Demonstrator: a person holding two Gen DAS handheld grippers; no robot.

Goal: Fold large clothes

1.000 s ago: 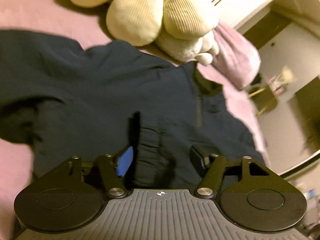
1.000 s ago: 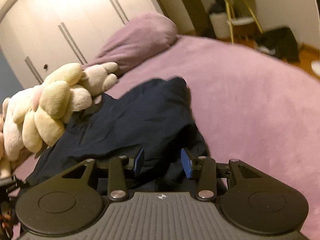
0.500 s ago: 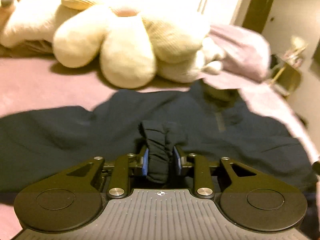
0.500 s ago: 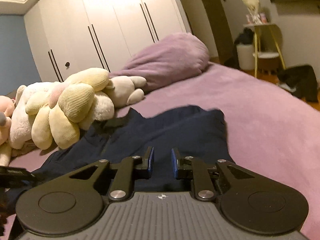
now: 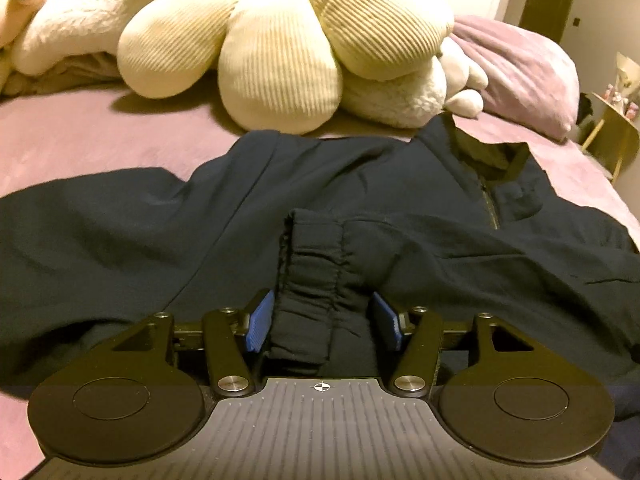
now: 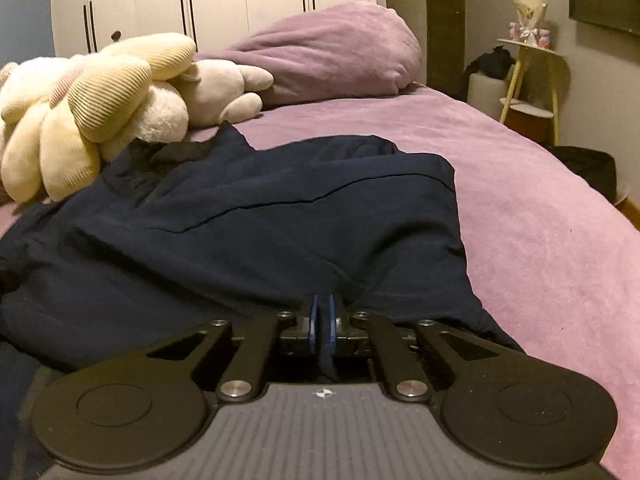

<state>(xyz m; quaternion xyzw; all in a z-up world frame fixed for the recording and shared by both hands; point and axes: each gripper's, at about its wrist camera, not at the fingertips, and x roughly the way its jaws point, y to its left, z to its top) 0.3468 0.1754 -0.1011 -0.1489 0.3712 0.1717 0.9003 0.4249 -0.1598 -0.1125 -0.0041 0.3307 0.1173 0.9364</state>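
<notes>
A navy zip-neck jacket (image 5: 360,208) lies spread on the purple bed cover (image 5: 80,140), its collar (image 5: 492,152) at the far right. Its gathered sleeve cuff (image 5: 312,280) lies folded onto the body. My left gripper (image 5: 322,320) straddles this cuff; its jaws are opening, and the blue pads (image 5: 260,320) stand clear of the cloth on both sides. In the right wrist view the jacket (image 6: 280,220) fills the near bed. My right gripper (image 6: 321,322) is shut on a thin fold of the jacket's near edge, which shows between the pads.
A pile of cream plush toys (image 5: 280,60) and a purple pillow (image 5: 520,68) lie just beyond the jacket. White wardrobe doors (image 6: 220,0) stand behind. Bare bed cover (image 6: 540,240) stretches to the right; a small side table (image 6: 528,72) stands past the bed's edge.
The left jaws, pinched on the cuff half a second ago, have spread off it. The right jaws went from apart to shut on the jacket's edge, and that hand came lower and nearer.
</notes>
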